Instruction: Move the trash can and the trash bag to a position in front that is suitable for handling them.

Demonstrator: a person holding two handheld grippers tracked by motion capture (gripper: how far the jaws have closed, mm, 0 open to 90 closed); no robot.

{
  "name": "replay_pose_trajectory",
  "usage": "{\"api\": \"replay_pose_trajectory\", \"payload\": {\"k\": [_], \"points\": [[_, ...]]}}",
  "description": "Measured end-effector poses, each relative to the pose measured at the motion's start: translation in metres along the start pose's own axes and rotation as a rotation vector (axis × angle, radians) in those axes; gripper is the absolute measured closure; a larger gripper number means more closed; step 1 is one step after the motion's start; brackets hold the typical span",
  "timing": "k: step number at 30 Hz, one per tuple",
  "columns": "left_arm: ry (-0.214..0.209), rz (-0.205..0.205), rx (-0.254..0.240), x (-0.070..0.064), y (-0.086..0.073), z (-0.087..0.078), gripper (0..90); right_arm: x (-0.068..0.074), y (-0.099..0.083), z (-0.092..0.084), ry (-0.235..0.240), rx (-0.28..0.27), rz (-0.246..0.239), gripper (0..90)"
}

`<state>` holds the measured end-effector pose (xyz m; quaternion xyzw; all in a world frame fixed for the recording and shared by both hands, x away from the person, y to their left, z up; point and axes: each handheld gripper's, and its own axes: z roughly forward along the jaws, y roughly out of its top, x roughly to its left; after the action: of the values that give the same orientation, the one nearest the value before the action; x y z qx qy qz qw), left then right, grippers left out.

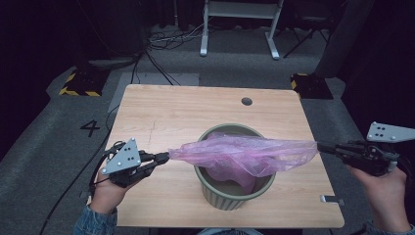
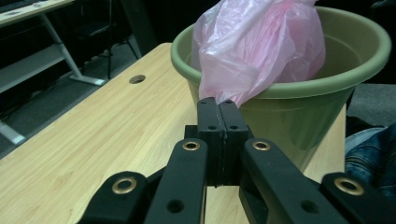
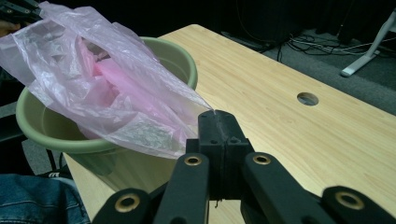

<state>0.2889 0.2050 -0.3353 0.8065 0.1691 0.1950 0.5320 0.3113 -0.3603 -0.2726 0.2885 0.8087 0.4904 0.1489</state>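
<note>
Presently, notes from beside the table:

Left gripper (image 1: 164,157): jaws were clamped tight on one edge of the pink plastic bag (image 1: 244,155); its own view showed the film pinched between the closed pads (image 2: 208,122), nothing else in the grip.

Right gripper (image 1: 320,146): likewise closed on the opposite edge of the bag, film caught at the tip of the pads (image 3: 209,126).

Bag: hung between the two grippers, pulled taut across the mouth of the green pot (image 1: 220,196); the middle sagged down into the pot, both ends reached out past the rim toward each set of jaws.

Pot: stood upright on the wooden table (image 1: 161,112), between the grippers, nearer the person's edge.

Why held so: two opposed pinches seemed meant to spread the bag's opening wide over the pot, likely to line it; a thin film needs a firm closed grip or it slips.

Step, as judged: bag partly inside, edges not yet folded over the rim.

Risk: too hard a pull could tear the film or drag the sagging part back out.

Hands (image 1: 110,193): low, level with the rim, on either side.
</note>
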Motion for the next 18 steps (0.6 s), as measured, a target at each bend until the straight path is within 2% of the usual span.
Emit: {"api": "replay_pose_trajectory", "payload": {"k": [2, 4, 6, 9, 11, 14, 18], "points": [[-0.012, -0.008, -0.04, -0.001, 0.003, 0.0, 81.3, 0.004, 0.0, 0.002, 0.016, -0.013, -0.025, 90.0], [-0.019, 0.005, -0.071, -0.003, 0.008, 0.001, 70.1, 0.009, 0.003, 0.004, 0.024, -0.021, -0.048, 90.0], [-0.031, 0.013, -0.079, -0.004, 0.015, 0.003, 56.9, 0.015, 0.007, 0.006, 0.032, -0.029, -0.076, 90.0], [-0.033, 0.025, -0.084, -0.004, 0.023, 0.005, 46.0, 0.021, 0.013, 0.009, 0.04, -0.033, -0.104, 90.0], [-0.027, 0.032, -0.091, -0.003, 0.026, 0.003, 43.4, 0.022, 0.014, 0.01, 0.043, -0.04, -0.11, 88.2], [-0.027, 0.041, -0.107, -0.001, 0.031, -0.004, 42.4, 0.021, 0.014, 0.011, 0.035, -0.056, -0.119, 79.4], [-0.002, 0.052, -0.112, 0.003, 0.036, -0.013, 41.3, 0.021, 0.013, 0.011, 0.041, -0.092, -0.118, 55.8]]}}
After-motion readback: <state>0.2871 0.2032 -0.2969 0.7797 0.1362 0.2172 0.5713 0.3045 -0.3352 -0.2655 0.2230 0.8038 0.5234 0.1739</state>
